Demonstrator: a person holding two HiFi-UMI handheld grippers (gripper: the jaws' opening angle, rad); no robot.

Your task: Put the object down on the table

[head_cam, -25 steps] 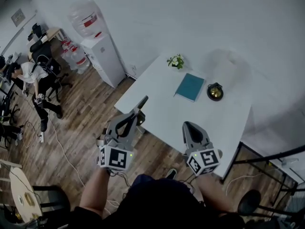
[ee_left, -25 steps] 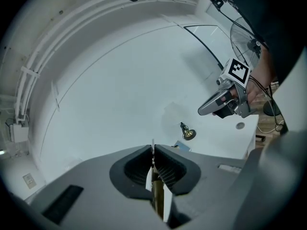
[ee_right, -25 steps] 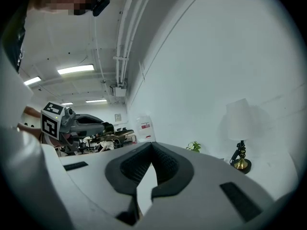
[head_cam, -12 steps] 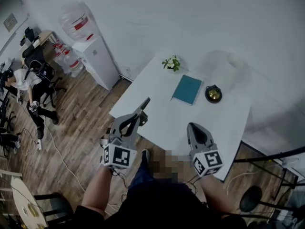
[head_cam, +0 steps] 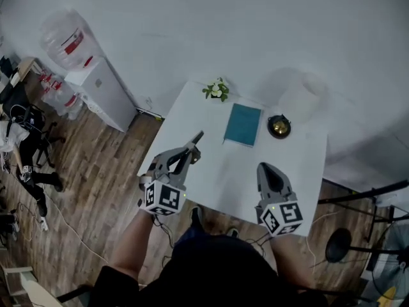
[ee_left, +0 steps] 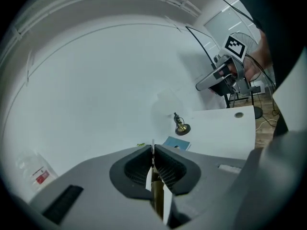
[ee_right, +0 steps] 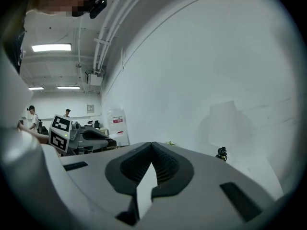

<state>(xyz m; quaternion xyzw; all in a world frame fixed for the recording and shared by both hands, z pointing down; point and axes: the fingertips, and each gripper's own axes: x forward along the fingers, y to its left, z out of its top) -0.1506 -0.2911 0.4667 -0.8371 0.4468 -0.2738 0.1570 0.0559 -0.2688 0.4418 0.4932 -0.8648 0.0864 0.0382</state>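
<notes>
- The left tongs (head_cam: pixel 197 138) are clamping a thin object (ee_left: pixel 152 144). Only the left gripper view is showing it, as a pale sliver between the pads.
- The head view is placing it in the air over the worktop's (head_cam: pixel 236 171) left side.
- The right tongs (head_cam: pixel 267 167) are pressing together, gripping nothing.
- A teal book (head_cam: pixel 243 125) is lying farther back.

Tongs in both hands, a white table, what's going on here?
A person stands at a white table with a gripping tool in each hand. The left tongs are closed on a thin flat piece, seen edge-on, so I can't tell what it is. The right tongs are shut and empty. Both are over the table's near side, and the piece is not yet set down. Farther back sit a teal book, a small plant and a black-and-gold ornament.
</notes>
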